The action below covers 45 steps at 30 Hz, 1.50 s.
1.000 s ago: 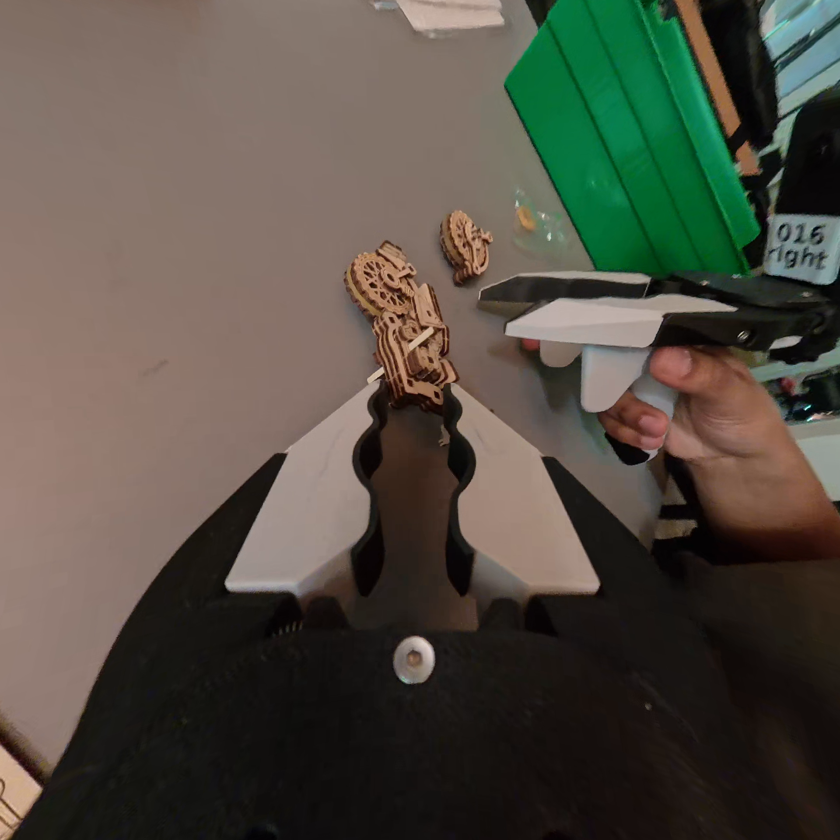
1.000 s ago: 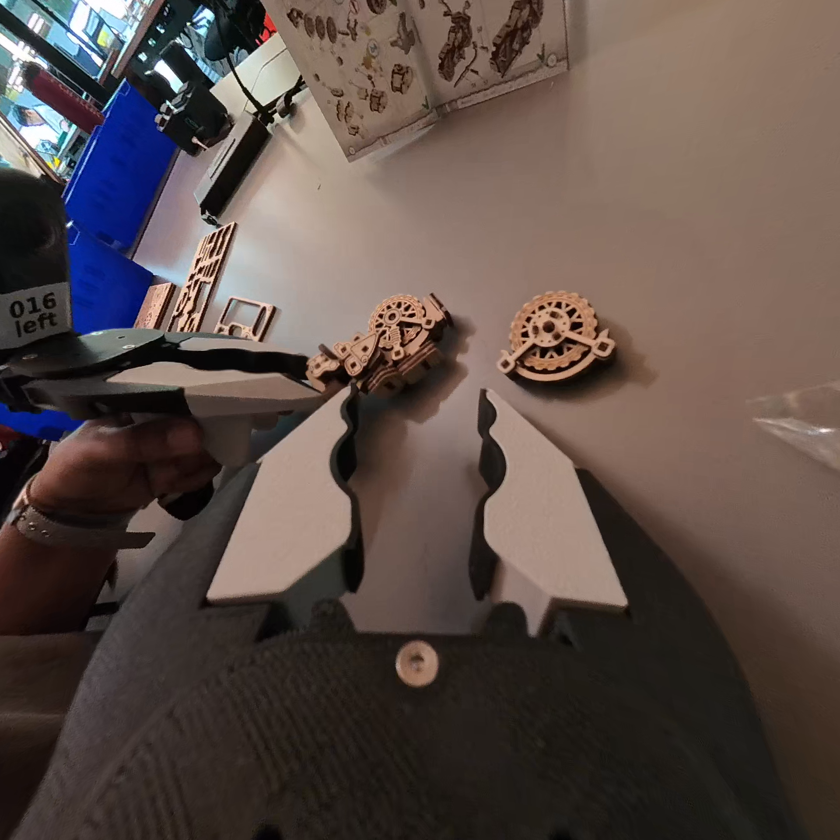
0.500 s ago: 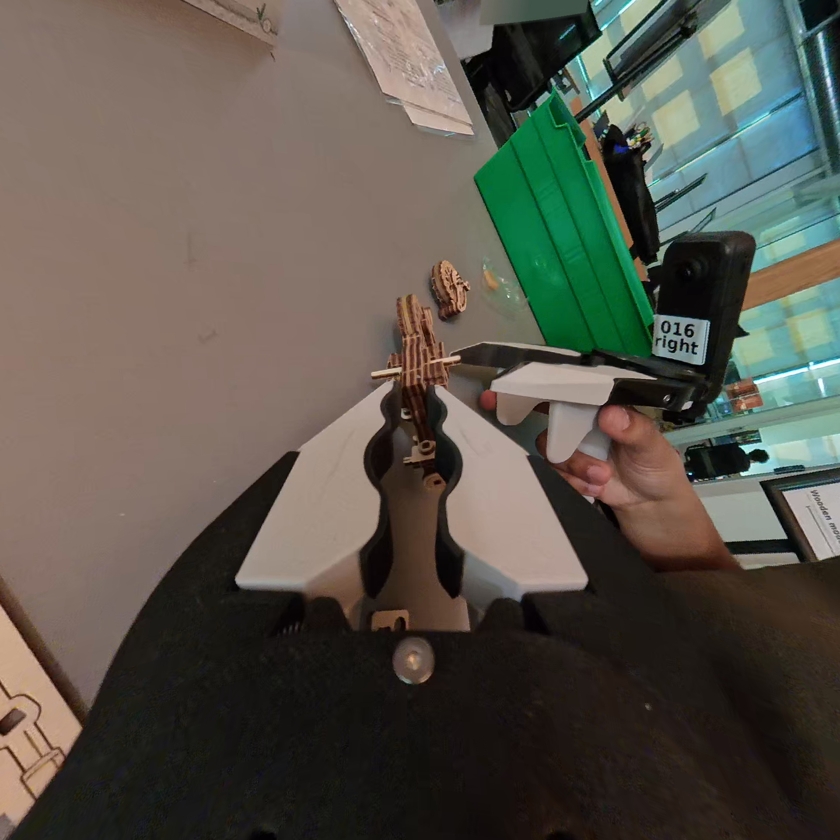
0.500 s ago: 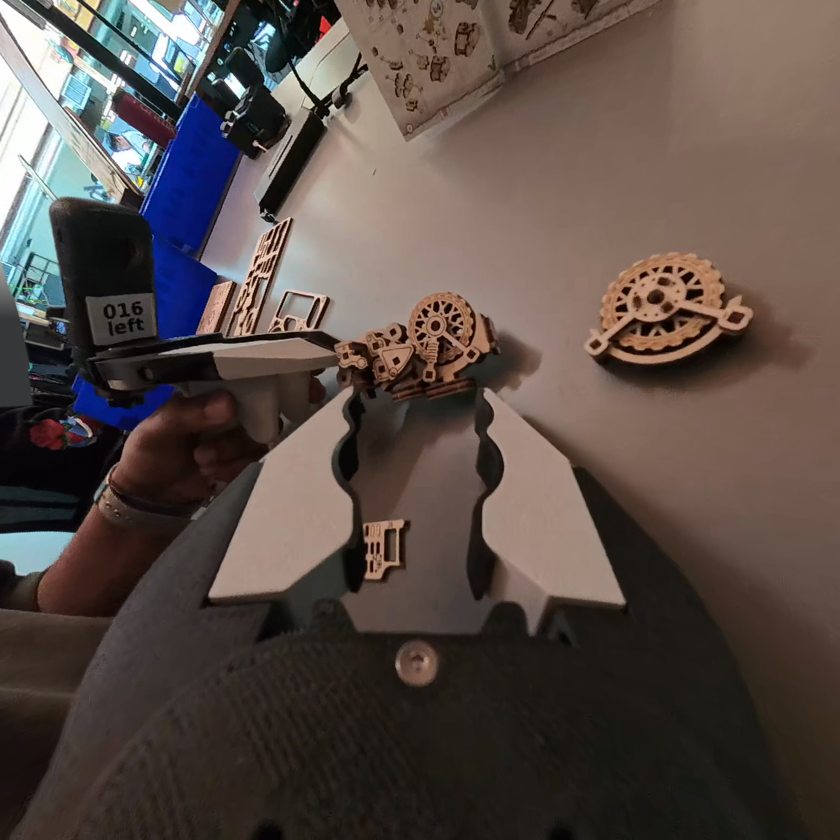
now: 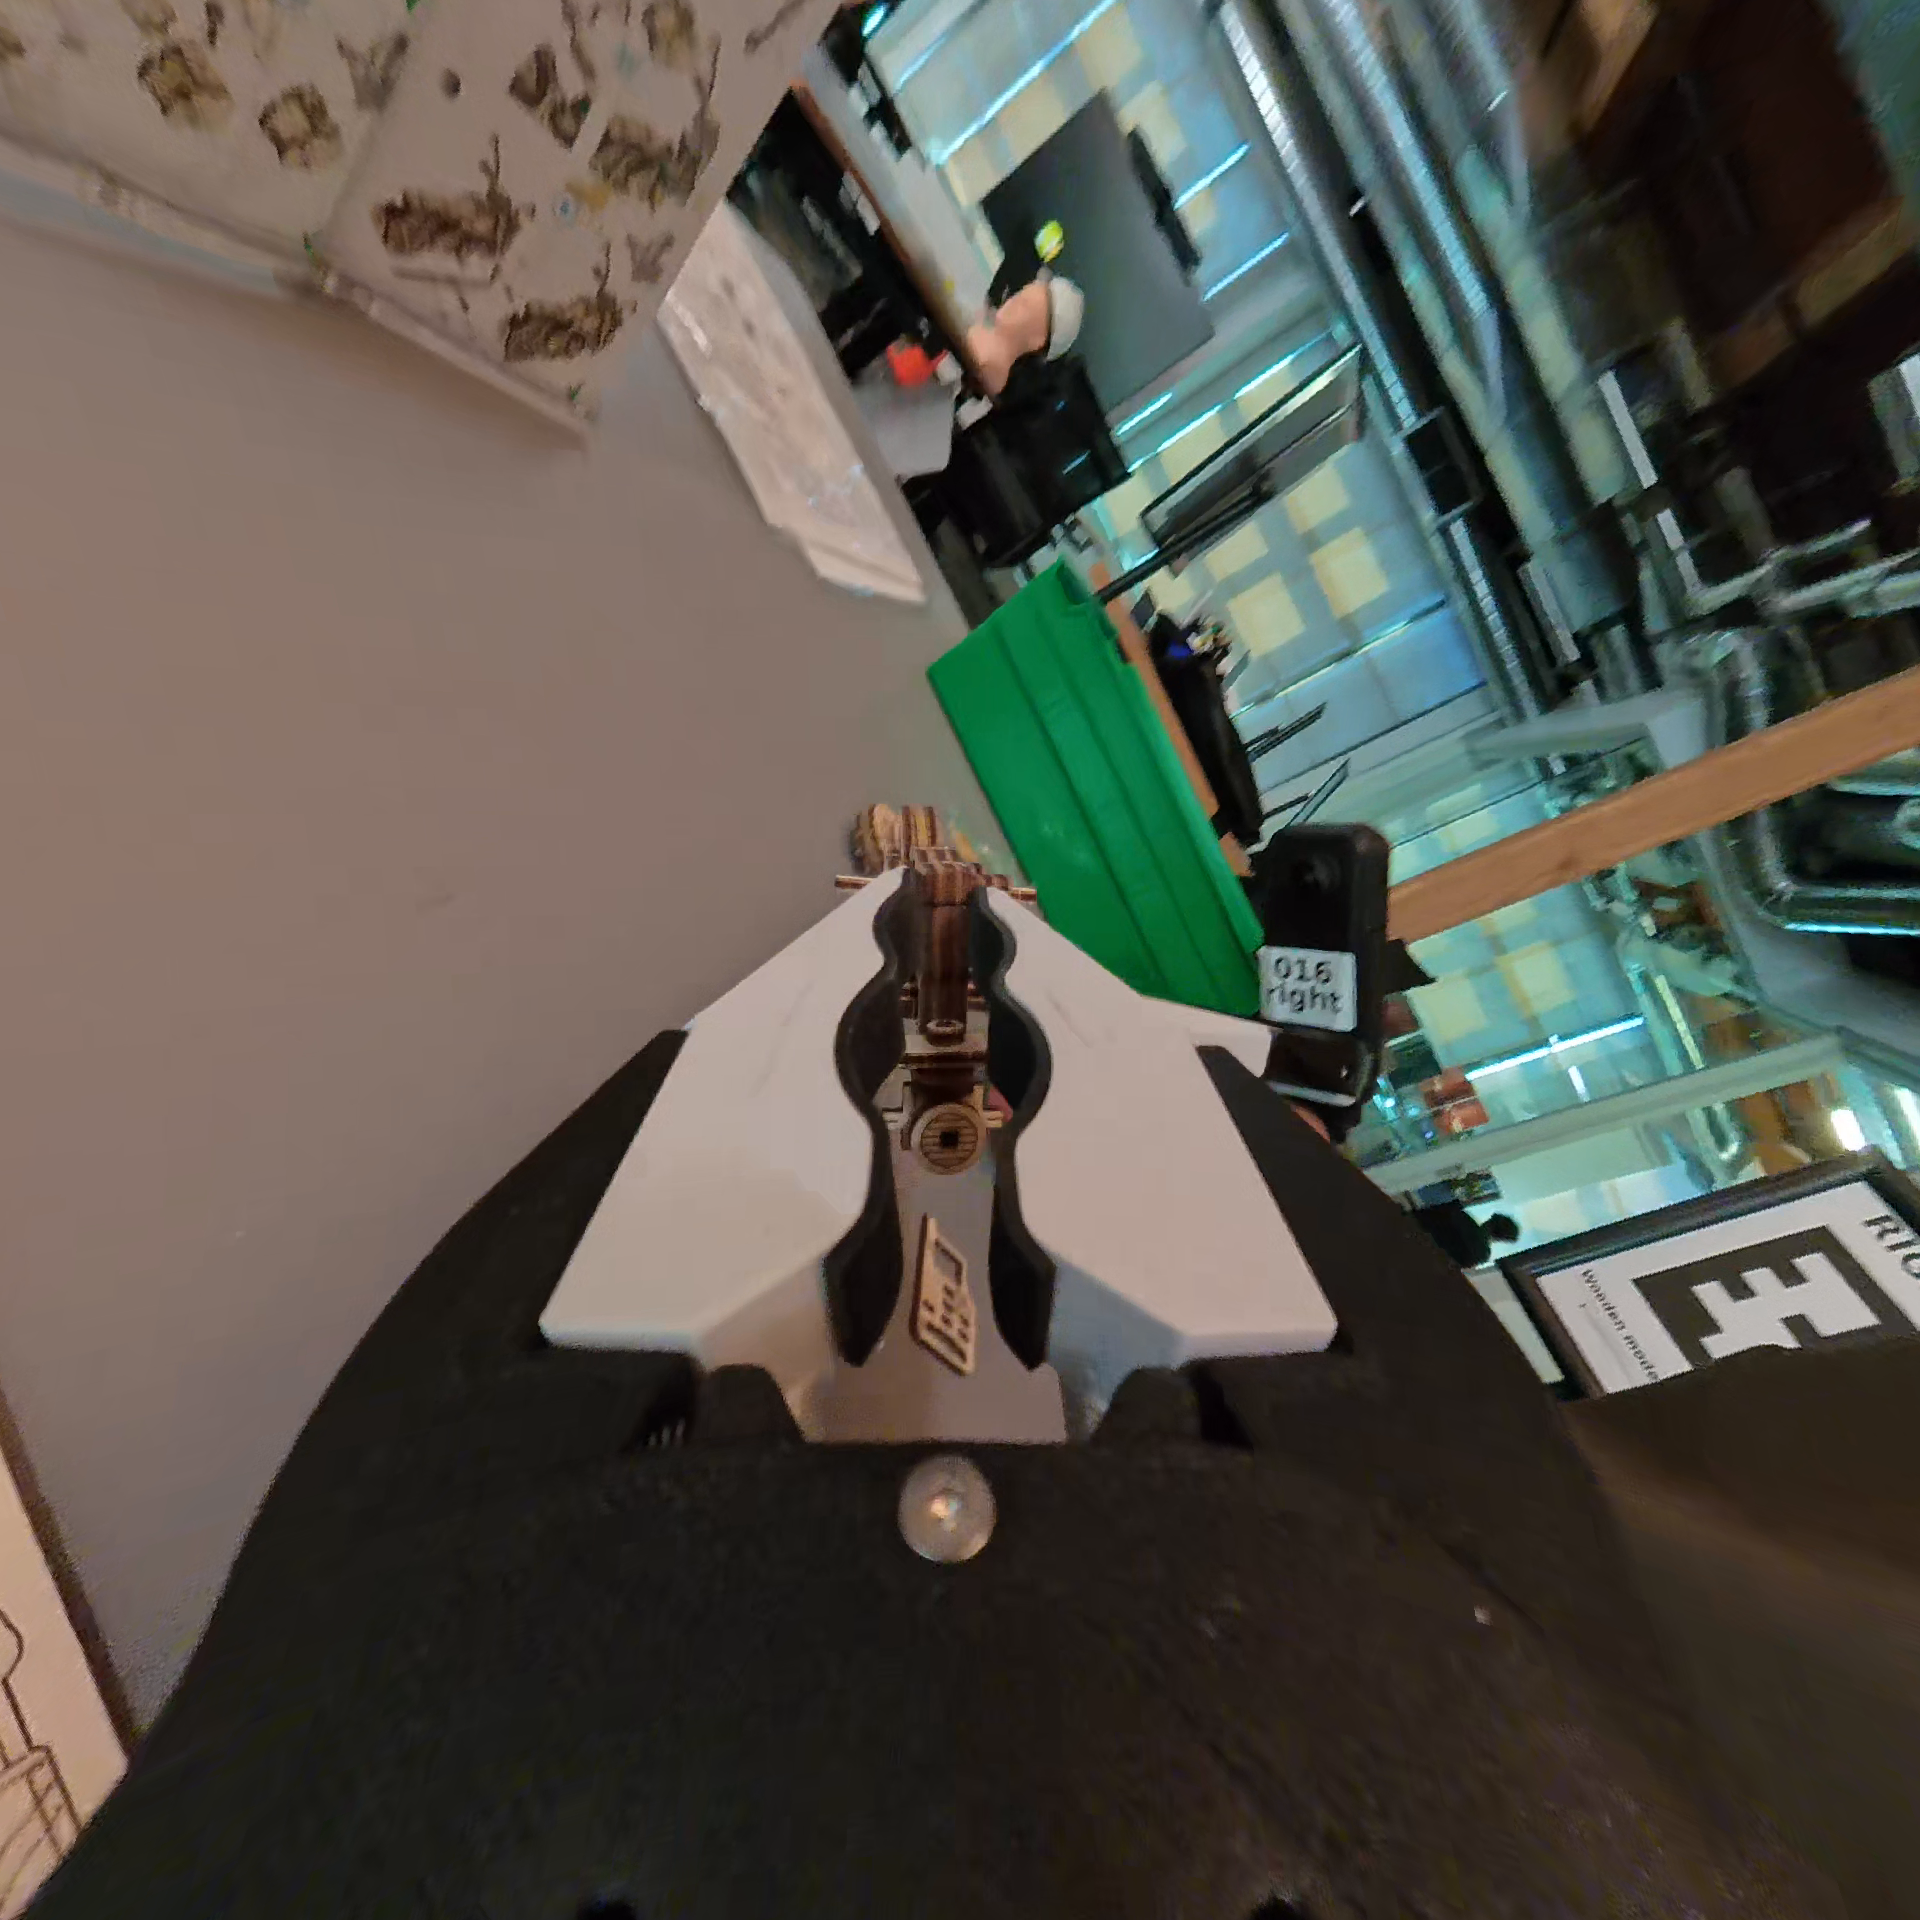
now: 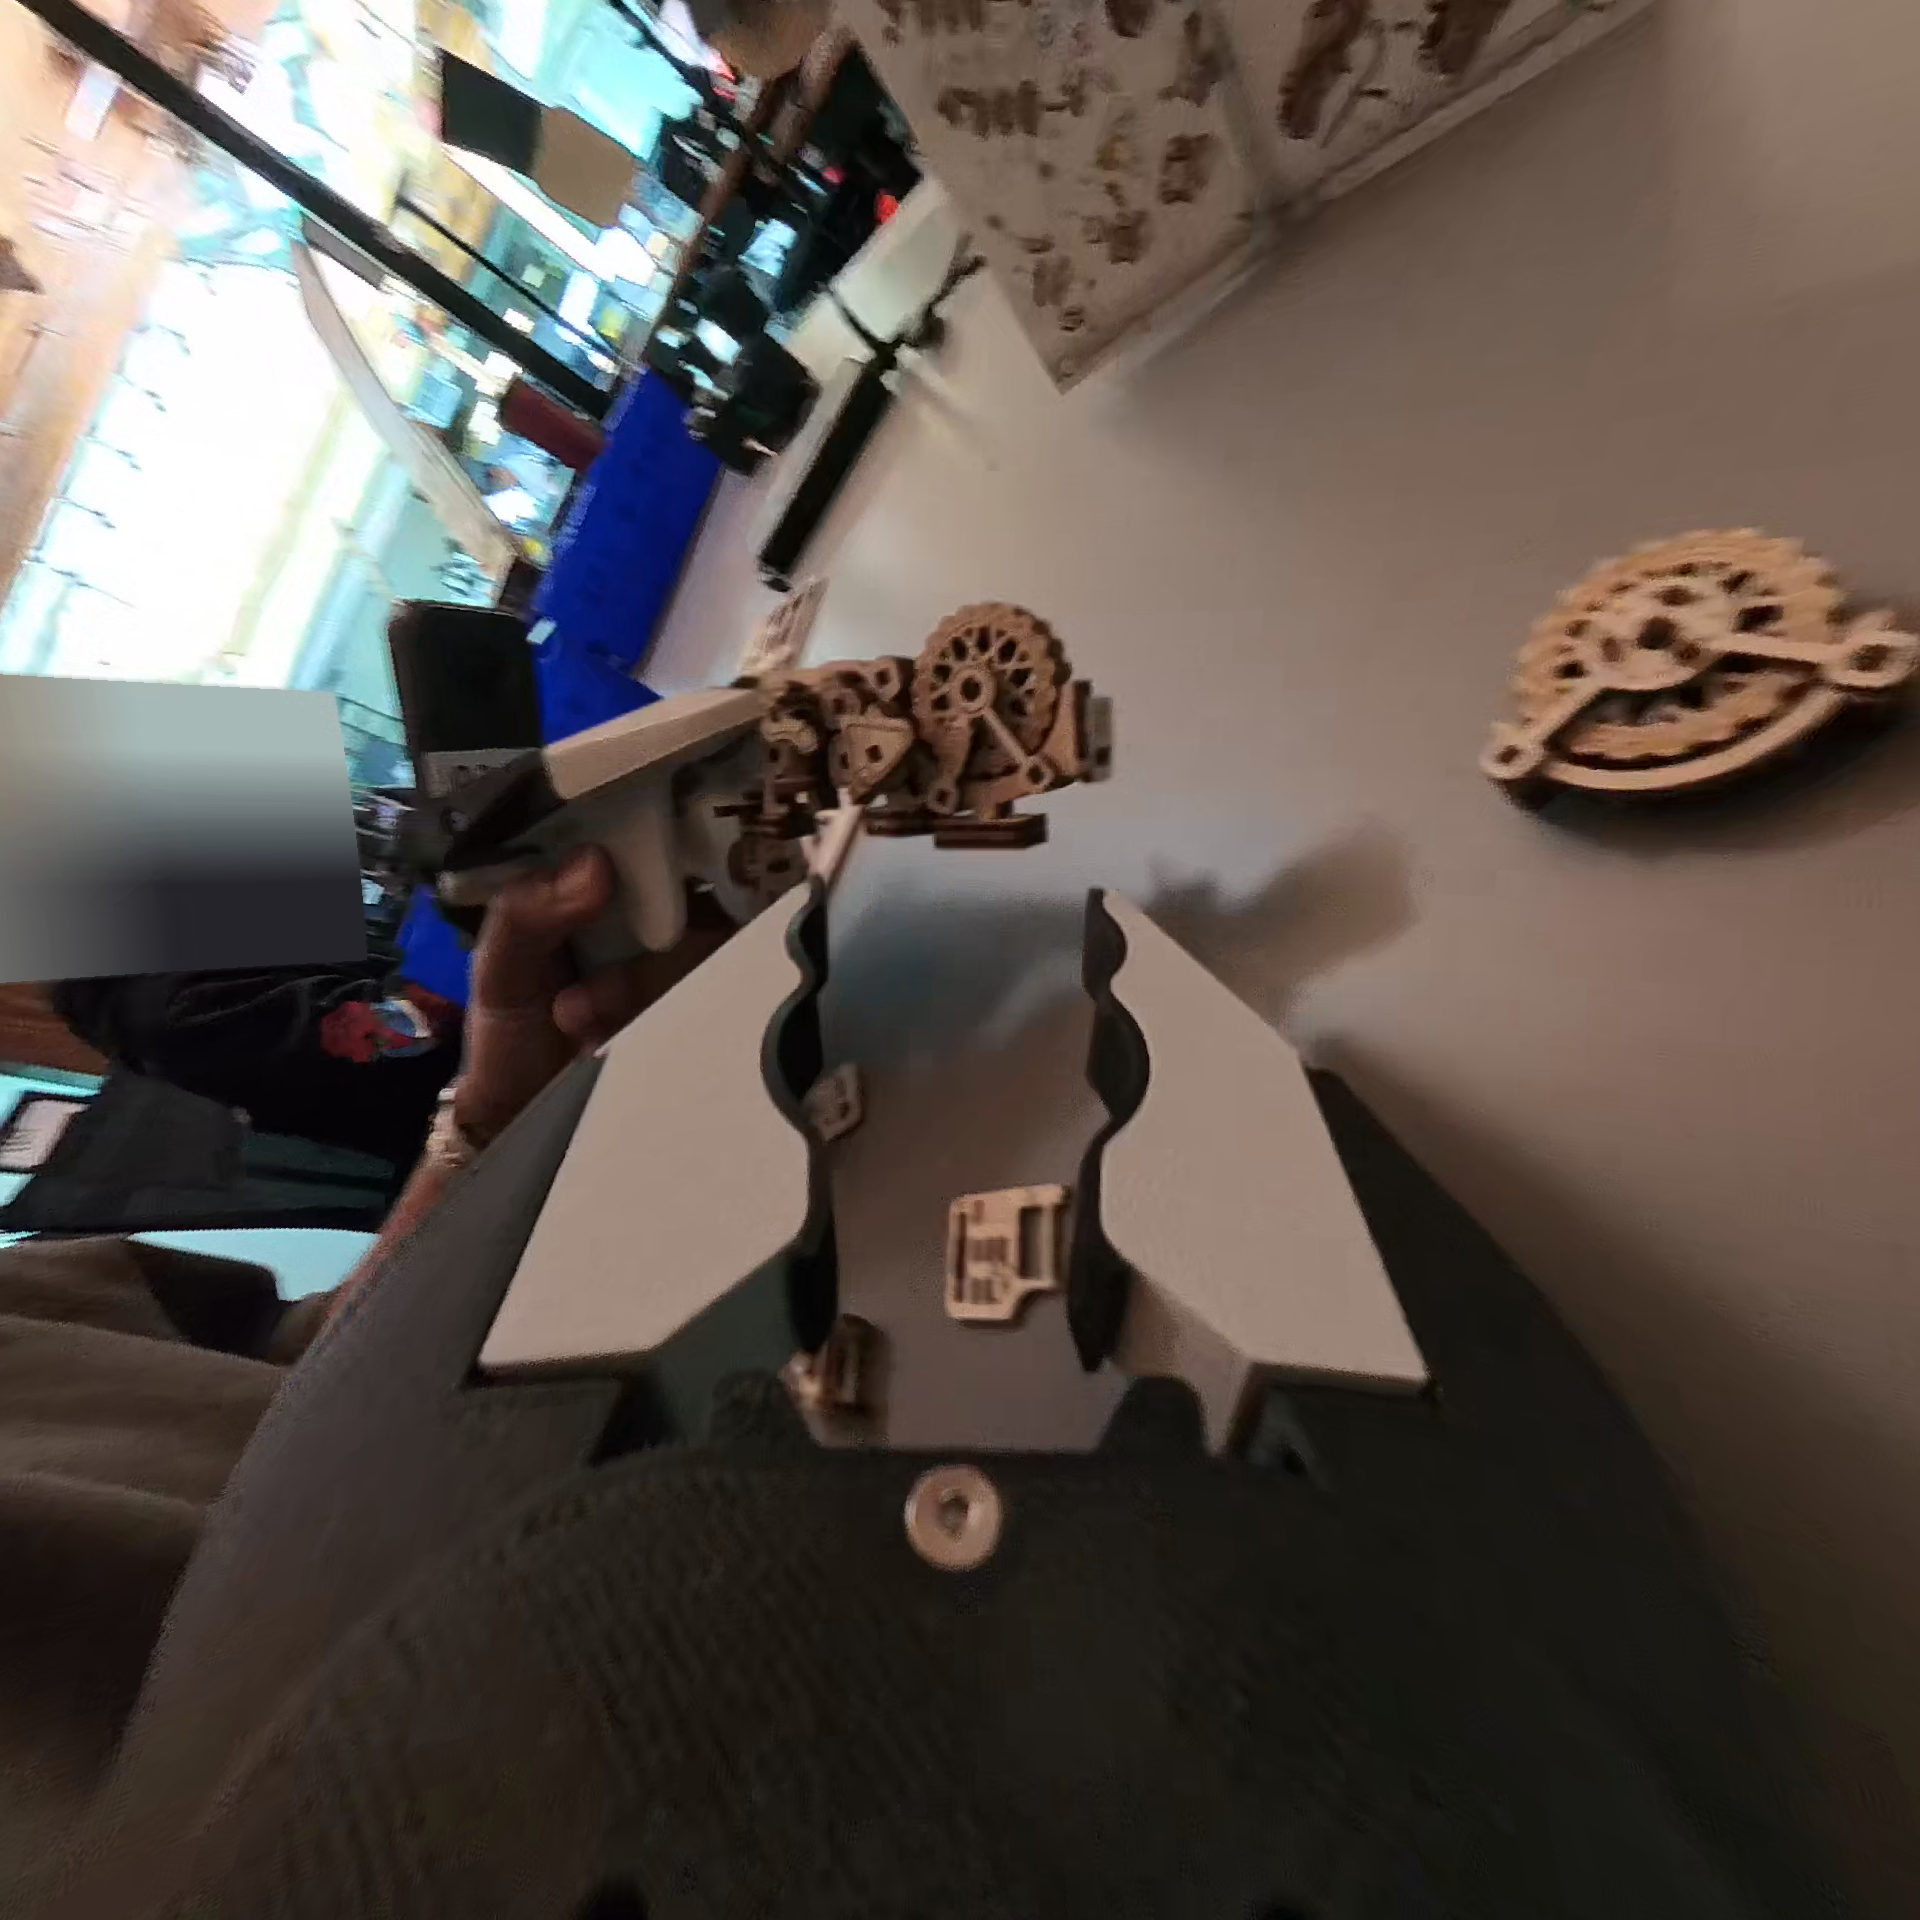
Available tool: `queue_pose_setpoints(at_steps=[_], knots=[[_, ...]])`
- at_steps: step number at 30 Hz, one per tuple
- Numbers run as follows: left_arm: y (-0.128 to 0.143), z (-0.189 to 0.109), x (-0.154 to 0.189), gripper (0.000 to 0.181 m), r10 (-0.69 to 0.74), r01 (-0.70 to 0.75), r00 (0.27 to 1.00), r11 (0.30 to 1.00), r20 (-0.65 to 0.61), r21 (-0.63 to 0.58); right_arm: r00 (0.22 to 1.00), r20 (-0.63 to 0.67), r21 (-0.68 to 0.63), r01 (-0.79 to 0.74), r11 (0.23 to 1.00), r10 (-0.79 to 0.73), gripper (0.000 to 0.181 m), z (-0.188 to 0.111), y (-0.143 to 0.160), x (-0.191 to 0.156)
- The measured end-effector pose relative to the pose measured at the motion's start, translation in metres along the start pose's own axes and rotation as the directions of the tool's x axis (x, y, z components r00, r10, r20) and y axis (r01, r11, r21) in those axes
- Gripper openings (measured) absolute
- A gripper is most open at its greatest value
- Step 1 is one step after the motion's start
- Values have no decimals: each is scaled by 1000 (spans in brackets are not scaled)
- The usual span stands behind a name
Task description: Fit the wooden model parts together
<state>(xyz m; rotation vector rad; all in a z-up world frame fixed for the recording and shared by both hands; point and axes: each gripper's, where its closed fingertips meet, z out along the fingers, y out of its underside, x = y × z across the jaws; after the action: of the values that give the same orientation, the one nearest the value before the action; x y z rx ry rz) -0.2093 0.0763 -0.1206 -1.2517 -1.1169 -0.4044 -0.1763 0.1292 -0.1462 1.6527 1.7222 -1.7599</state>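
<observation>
At nine o'clock in the right wrist view the left gripper (image 6: pixel 769 717) carries a white label on its black camera housing, as does the right gripper (image 5: pixel 1311 985) at three o'clock in the left wrist view; the writing on both is left unread. The left gripper's fingers (image 5: pixel 769 1122) are clamped on the wooden motorcycle model (image 6: pixel 935 748), which is held off the grey surface (image 6: pixel 1507 1039) at their tips, spoked wheel at eleven o'clock in the right wrist view. The right gripper's fingers (image 6: pixel 1226 1164) stand wide apart and empty just below the model, with a small flat wooden piece (image 6: pixel 1006 1252) lying on the surface between them, and the separate wooden wheel assembly (image 6: pixel 1694 675) lies on the surface at two o'clock, well apart.
</observation>
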Motion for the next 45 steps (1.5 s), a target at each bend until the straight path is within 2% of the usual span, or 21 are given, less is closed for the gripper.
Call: queue_pose_setpoints(at_steps=[3,6,12,15,21,23,26,29,31,33,36,39,43,45], knots=[[-11,-6,17,5,34,-28,996,997,-81,71,989,143,20,-51,998,47,49,8,3,-27],[-18,-11,35,5,62,-43,985,992,-158,121,970,215,69,-129,989,111,56,15,-3,-37],[-16,-12,48,5,13,20,969,991,-246,132,870,428,168,-341,925,243,56,11,-28,-47],[-11,-8,46,5,-21,53,967,991,-253,122,870,443,192,-328,925,217,46,7,-33,-47],[-1,-1,43,6,-53,77,966,993,-253,85,928,352,241,-214,947,120,17,-3,-49,-35],[5,2,40,7,-47,62,971,997,-233,56,945,318,235,-156,960,76,16,-7,-55,-33],[12,5,37,15,-6,9,979,1000,-202,13,975,223,162,-27,986,-10,13,-6,-60,-28],[8,1,31,28,87,-87,985,996,-152,5,982,89,-11,165,986,-164,14,-2,-59,-17],[5,-2,27,31,175,-177,979,984,-106,-7,956,62,-161,293,942,-287,13,-1,-55,-16],[7,-4,26,32,250,-254,965,967,-84,-33,911,66,-305,406,861,-406,13,1,-47,-16],[18,-1,34,32,273,-284,954,955,-125,-81,832,161,-453,540,709,-531,13,7,-31,-26],[32,3,42,32,246,-271,951,954,-185,-125,769,335,-486,636,599,-544,12,13,-13,-50],[42,5,49,31,288,-324,932,934,-219,-153,750,448,-476,661,580,-487,11,19,-7,-74],[39,3,53,20,296,-331,926,934,-232,-131,758,452,-481,651,587,-470,11,22,-8,-76]])
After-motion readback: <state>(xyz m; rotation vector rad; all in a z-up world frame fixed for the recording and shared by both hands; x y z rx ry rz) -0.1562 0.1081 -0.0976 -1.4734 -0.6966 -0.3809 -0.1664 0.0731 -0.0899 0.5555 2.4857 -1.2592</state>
